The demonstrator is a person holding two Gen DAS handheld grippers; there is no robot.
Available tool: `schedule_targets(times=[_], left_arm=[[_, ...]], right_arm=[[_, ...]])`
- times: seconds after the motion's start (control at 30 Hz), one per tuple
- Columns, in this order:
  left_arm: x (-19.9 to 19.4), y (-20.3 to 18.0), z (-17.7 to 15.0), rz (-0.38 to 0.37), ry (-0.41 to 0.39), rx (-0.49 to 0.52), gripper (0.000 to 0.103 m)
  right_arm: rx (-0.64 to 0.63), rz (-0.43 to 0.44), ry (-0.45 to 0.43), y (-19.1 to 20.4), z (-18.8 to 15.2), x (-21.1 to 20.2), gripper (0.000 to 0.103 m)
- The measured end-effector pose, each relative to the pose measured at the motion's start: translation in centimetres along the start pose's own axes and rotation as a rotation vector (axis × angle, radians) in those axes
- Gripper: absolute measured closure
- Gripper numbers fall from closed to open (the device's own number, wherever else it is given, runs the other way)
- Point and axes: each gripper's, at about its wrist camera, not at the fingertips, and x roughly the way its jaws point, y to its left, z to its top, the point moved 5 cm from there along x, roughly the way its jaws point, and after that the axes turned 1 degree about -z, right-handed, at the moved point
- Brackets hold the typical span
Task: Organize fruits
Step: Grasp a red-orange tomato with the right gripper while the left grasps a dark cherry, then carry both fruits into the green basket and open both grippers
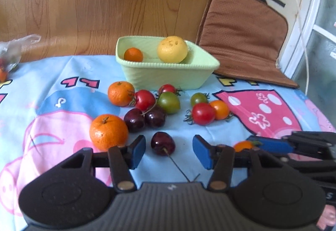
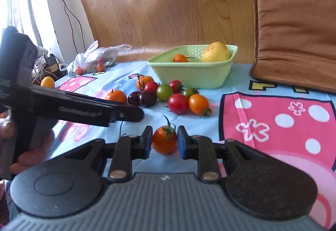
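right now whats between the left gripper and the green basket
In the left wrist view, a dark cherry sits between the left gripper fingers; tomatoes, cherries and tangerines lie before the green basket.

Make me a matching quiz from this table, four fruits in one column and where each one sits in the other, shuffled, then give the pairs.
Things:
1. lemon
2. single cherry
3. orange tomato
4. green tomato

Places:
A. on the cloth, next to the cherry pair
B. between the left gripper fingers, untouched
C. in the green basket
D. between the right gripper pads

Pairs: 1-C, 2-B, 3-D, 4-A
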Motion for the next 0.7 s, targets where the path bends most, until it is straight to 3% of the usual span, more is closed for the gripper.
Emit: schedule_targets(times=[0.07, 0.27, 0.47, 0.57, 0.7], left_arm=[[0.0, 0.1, -0.2, 0.008, -0.015, 0.004, 0.078], [-2.1, 0.3, -1.1, -0.051, -0.045, -0.042, 0.078], [-3.3, -0.1, -1.7, -0.100, -0.033, -0.057, 0.077], [-4.0, 0.0, 0.6, -0.119, -0.073, -0.043, 0.077], [-2.9, 0.5, 5.9, -0.127, -0.117, -0.035, 0.077]], right_arm=[[0.006, 0.016, 0.003, -0.1, -0.2, 0.0, 0.074], [-0.024, 0.029, 0.065, 0.4, -0.7, 0.4, 0.072], [-0.029, 0.015, 0.056, 0.4, -0.5, 0.3, 0.074], [0.016, 0.032, 0.018, -0.2, 1.1, 0.3, 0.074], [0.026, -0.022, -0.078, -1.7, 5.2, 2.1, 0.074]])
